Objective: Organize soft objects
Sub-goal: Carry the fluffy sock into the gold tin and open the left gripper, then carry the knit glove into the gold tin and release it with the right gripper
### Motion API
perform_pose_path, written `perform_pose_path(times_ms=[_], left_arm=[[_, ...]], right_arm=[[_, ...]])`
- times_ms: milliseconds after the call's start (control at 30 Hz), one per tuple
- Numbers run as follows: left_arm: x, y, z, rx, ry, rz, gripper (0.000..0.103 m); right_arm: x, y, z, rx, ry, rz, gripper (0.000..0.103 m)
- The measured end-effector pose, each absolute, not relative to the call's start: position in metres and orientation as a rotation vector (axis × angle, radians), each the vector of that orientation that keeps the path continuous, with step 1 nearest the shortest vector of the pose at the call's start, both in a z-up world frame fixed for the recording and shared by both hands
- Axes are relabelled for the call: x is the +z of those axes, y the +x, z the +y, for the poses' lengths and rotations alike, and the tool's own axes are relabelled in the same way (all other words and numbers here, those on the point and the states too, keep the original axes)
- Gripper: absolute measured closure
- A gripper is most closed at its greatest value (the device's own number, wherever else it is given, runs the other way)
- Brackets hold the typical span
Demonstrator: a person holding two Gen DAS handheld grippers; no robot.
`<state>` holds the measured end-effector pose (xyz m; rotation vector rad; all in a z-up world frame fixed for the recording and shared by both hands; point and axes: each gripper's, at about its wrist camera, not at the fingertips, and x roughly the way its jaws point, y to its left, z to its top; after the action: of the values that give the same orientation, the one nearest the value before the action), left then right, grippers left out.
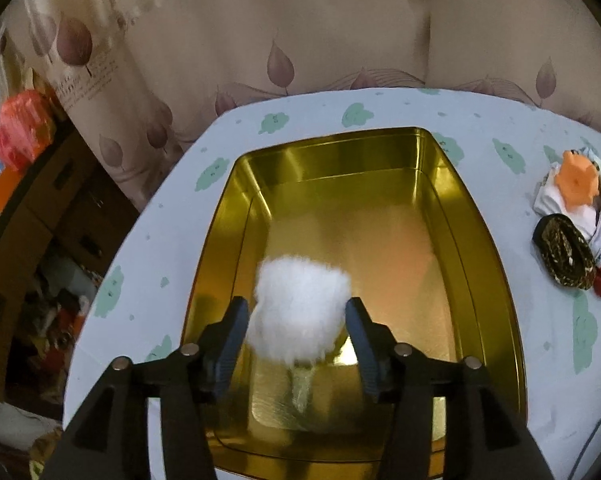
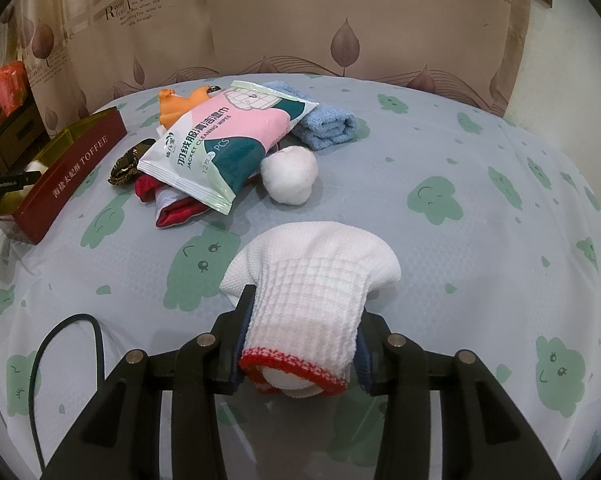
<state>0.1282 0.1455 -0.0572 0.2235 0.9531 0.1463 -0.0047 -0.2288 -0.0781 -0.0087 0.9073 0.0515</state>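
Left gripper [image 1: 298,312]: fingers clamped on a white fluffy pom-pom [image 1: 300,304], one finger against each side of it. The pom-pom hangs over the near half of the open gold tin [image 1: 480,240], whose long axis runs away from the camera; whether it touches the tin floor cannot be told.

Right gripper [image 2: 302,320]: fingers closed on a white knit glove [image 2: 312,280]. The glove's long axis runs along the fingers, red-trimmed cuff toward the camera, wider end pointing away and spread out past the fingertips above the surface [image 2: 440,160].

Farther back on the surface lies a pile: a wipes packet [image 2: 228,136] lying over a red cloth [image 2: 172,208], a rolled blue towel [image 2: 324,120] behind it, an orange toy [image 2: 176,106], and a white ball [image 2: 290,174] just beside the packet. The tin's red side, lettered TOFFEE, shows at far left.
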Motion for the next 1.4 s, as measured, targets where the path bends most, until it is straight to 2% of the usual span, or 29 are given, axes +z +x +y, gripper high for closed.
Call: perform_pose_path(times_ms=[467, 833, 1133, 1400], left_arm=[[-0.046, 0.118, 0.142, 0.135, 0.211, 0.922, 0.046], [-0.034, 0.089, 0.163, 0.104, 0.143, 0.858, 0.046], [-0.021, 0.061, 0.209, 0.179, 0.047, 0.783, 0.046], [-0.020, 0.058, 0.232, 0.201, -0.004, 0.785, 0.046]], right_arm=[[-0.079, -0.005, -0.228, 0.042, -0.023, 0.903, 0.063], [-0.068, -0.009, -0.222, -0.015, -0.045, 0.887, 0.073], [-0.036, -0.015, -0.216, -0.047, -0.007, 0.859, 0.076], [0.005, 0.003, -0.158, 0.077, -0.072, 0.825, 0.076]])
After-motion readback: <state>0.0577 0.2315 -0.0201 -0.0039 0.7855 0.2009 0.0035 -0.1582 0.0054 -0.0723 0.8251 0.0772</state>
